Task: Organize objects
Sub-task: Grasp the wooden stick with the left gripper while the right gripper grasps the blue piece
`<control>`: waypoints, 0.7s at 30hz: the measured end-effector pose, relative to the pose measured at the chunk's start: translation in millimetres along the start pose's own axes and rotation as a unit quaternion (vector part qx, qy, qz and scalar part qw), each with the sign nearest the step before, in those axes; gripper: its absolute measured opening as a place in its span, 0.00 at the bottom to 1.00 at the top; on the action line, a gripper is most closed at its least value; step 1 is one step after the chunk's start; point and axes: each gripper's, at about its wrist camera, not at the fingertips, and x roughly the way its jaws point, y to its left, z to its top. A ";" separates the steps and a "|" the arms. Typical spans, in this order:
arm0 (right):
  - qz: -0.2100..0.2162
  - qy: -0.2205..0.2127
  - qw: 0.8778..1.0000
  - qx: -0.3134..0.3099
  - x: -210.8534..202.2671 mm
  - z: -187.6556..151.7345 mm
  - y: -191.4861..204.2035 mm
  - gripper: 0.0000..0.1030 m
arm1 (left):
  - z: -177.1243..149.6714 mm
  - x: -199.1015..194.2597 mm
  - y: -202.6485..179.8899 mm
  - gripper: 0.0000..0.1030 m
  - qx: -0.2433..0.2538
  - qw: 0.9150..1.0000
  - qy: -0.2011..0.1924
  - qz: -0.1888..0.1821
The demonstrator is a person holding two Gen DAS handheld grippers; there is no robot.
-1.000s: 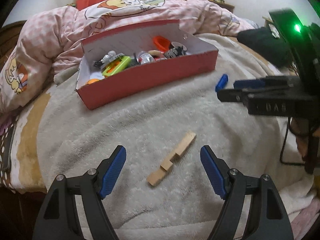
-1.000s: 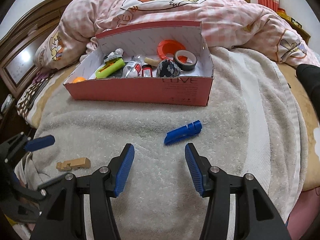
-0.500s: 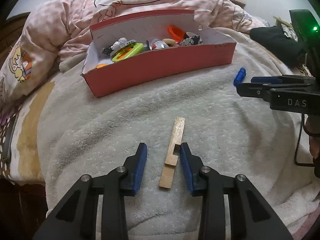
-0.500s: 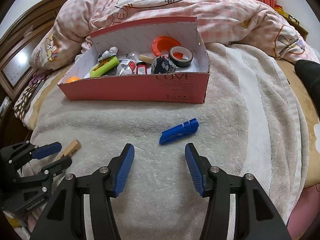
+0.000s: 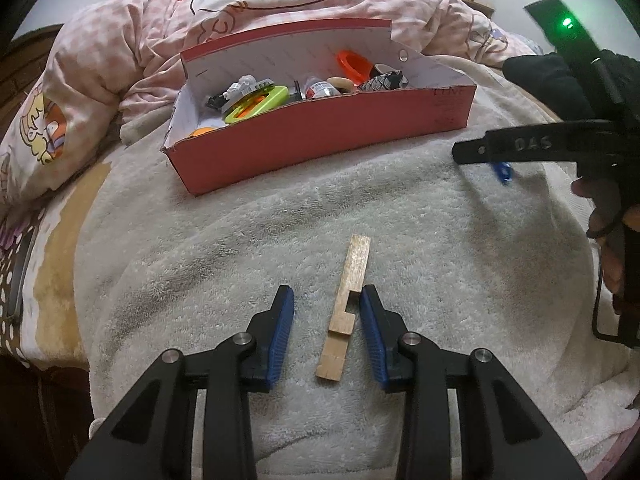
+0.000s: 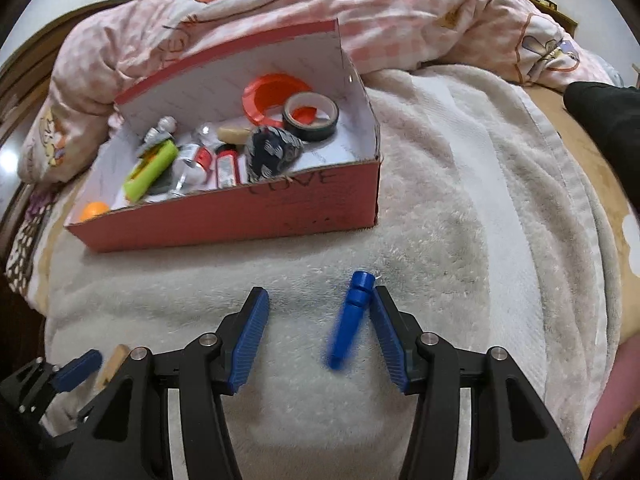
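Observation:
A notched wooden block (image 5: 346, 304) lies on the grey towel, between the fingers of my left gripper (image 5: 326, 312). The jaws are open; the right finger touches the block's side and the left finger stands apart. A blue plastic piece (image 6: 352, 316) lies between the fingers of my right gripper (image 6: 320, 312), close against the right finger; the jaws are open. A red cardboard box (image 5: 320, 144) with several small items stands farther back; it also shows in the right wrist view (image 6: 240, 216).
The grey towel (image 5: 440, 240) covers the bed. A pink checked quilt (image 5: 100, 60) is heaped behind the box. The right gripper (image 5: 520, 146) shows at the right of the left wrist view. A dark garment (image 6: 608, 112) lies at the right.
My left gripper narrowed around the wooden block, which has turned to lie lengthwise. My right gripper moved forward, so the blue piece is now between its fingers and has turned lengthwise.

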 end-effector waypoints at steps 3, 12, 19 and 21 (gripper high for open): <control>-0.013 -0.007 1.000 -0.008 -1.1 -3.6 0.1 0.28 | -0.7 -0.9 -0.4 0.26 0.000 1.000 -0.003 -0.002; 0.038 -0.011 0.998 -0.042 -14.5 -26.1 6.7 0.12 | 2.3 0.4 12.7 0.10 -0.042 0.999 -0.004 -0.026; 0.033 -0.014 0.996 -0.085 -20.2 -45.6 23.0 0.19 | 2.6 2.5 14.4 0.10 -0.047 0.998 -0.003 -0.030; 0.030 -0.017 0.995 -0.090 -21.4 -48.3 24.4 0.20 | 2.3 2.4 14.3 0.10 -0.047 0.998 -0.003 -0.032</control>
